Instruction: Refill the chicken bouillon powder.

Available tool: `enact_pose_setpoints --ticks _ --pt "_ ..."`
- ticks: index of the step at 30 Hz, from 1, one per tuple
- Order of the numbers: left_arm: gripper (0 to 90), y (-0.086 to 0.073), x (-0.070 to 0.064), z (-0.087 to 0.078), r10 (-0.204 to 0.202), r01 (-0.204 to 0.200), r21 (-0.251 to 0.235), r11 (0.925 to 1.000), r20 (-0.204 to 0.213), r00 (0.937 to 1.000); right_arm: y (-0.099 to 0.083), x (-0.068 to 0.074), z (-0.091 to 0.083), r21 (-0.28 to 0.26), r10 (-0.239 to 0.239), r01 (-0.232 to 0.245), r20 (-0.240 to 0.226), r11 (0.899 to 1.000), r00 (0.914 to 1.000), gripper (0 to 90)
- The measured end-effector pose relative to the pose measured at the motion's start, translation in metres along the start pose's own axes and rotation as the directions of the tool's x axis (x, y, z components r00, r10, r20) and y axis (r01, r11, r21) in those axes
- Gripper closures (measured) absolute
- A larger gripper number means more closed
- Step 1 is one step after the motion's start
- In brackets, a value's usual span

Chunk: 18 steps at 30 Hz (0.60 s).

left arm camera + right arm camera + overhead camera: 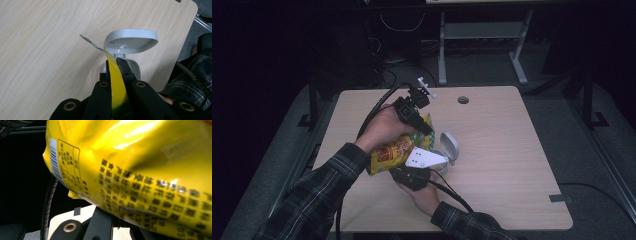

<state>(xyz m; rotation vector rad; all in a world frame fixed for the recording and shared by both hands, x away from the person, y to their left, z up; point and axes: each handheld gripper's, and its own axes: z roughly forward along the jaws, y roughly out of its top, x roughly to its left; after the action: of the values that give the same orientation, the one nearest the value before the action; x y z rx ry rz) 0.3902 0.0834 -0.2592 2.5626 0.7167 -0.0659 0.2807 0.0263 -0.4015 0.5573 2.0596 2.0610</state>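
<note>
A person in plaid sleeves holds a yellow snack bag [398, 150] in the air above a pale wood-grain surface [507, 150], over a small grey bin with its flip lid raised [449, 148]. The left gripper [424, 125] has its jaws closed on a thin edge of the bag, seen in the left gripper view as a yellow strip [116, 82] pinched flat between the two black jaws, with a silvery torn or crimped corner curling beyond them. The right gripper [412, 176], with its grey three-cornered plate on top, comes in from below; in its own view the printed back of the bag [140, 170] presses close above the jaws, and whether they are closed on it cannot be told.

The bag looks light, soft and crinkly, a glossy film likely to slip under a loose grip and to crush if squeezed across the belly. The flat sealed edges are judged the safest places to take hold, as the left gripper does now; any contents could spill if the open end tips.

The bin stands on the surface just below and beside the bag, its lid standing up toward the grippers, the one thing near enough to be knocked. Black cables [374, 112] trail from both grippers. A cable hole [463, 100] lies well apart near the far edge.
</note>
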Motion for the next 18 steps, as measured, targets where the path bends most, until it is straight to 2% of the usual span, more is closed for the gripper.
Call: enact_pose_setpoints --ticks 18 --pt "90.0 0.0036 -0.0011 -0.0016 0.007 -0.007 -0.008 0.9999 -0.005 1.0000 0.0027 -0.0024 -0.0013 -0.005 -0.004 0.004 0.006 1.000 1.0000 89.8"
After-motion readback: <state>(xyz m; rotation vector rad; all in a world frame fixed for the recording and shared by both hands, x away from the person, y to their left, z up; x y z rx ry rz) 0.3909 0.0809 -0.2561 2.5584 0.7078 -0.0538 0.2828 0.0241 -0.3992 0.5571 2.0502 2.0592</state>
